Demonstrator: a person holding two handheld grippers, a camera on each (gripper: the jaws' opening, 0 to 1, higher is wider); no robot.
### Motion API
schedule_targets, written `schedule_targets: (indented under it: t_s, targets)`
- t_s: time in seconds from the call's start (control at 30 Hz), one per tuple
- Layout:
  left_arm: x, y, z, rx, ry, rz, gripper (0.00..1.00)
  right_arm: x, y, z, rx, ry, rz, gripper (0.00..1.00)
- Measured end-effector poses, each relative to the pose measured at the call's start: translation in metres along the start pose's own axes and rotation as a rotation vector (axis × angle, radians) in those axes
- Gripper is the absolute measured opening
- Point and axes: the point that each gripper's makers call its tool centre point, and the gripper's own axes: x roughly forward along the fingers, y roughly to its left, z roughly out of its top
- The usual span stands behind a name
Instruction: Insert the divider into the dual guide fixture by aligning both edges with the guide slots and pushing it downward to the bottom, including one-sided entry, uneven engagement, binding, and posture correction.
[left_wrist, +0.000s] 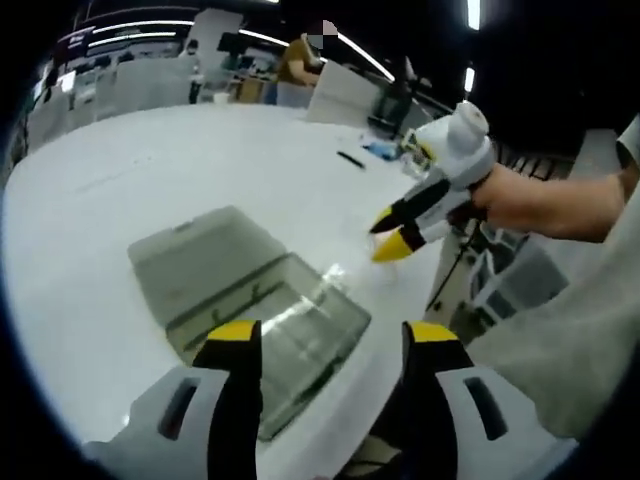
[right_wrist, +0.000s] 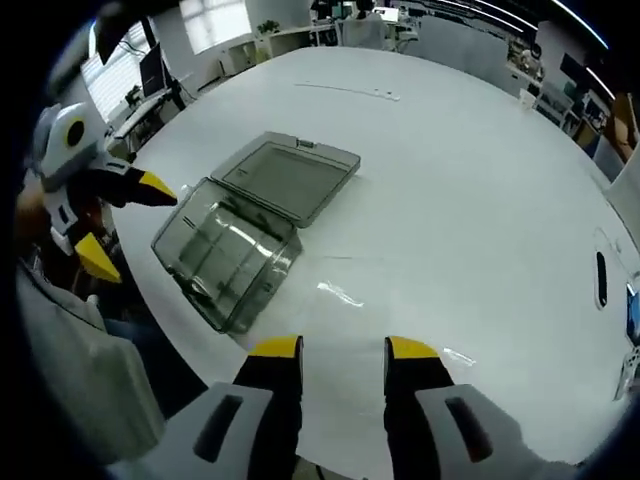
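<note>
A clear plastic box (left_wrist: 300, 325) (right_wrist: 225, 250) stands near the edge of the white table, with its hinged lid (left_wrist: 205, 250) (right_wrist: 295, 175) folded flat open behind it. Thin guide ribs show on its inner walls. Something clear glints on the table beside the box (right_wrist: 340, 293) (left_wrist: 335, 272); I cannot tell whether it is the divider. My left gripper (left_wrist: 333, 340) (right_wrist: 120, 220) hovers at the box's near end, open and holding nothing. My right gripper (right_wrist: 343, 350) (left_wrist: 392, 237) is in a hand, off to the side of the box, also open with nothing between its jaws.
The round white table (right_wrist: 450, 180) stretches away beyond the box. A black pen (left_wrist: 350, 158) (right_wrist: 600, 272) lies far across it. The table edge runs just under the box. Desks, screens and a seated person (left_wrist: 300, 60) are in the background.
</note>
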Motion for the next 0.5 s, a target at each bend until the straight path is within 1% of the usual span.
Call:
schedule_targets:
  t_s: [0.23, 0.5]
  targets:
    - [0.003, 0.001, 0.006, -0.023, -0.021, -0.004, 0.49, -0.005, 0.012, 0.011, -0.028, -0.023, 0.021, 0.26]
    - [0.007, 0.0, 0.014, -0.072, -0.057, -0.017, 0.45, -0.013, 0.028, 0.028, -0.075, -0.052, 0.039, 0.26]
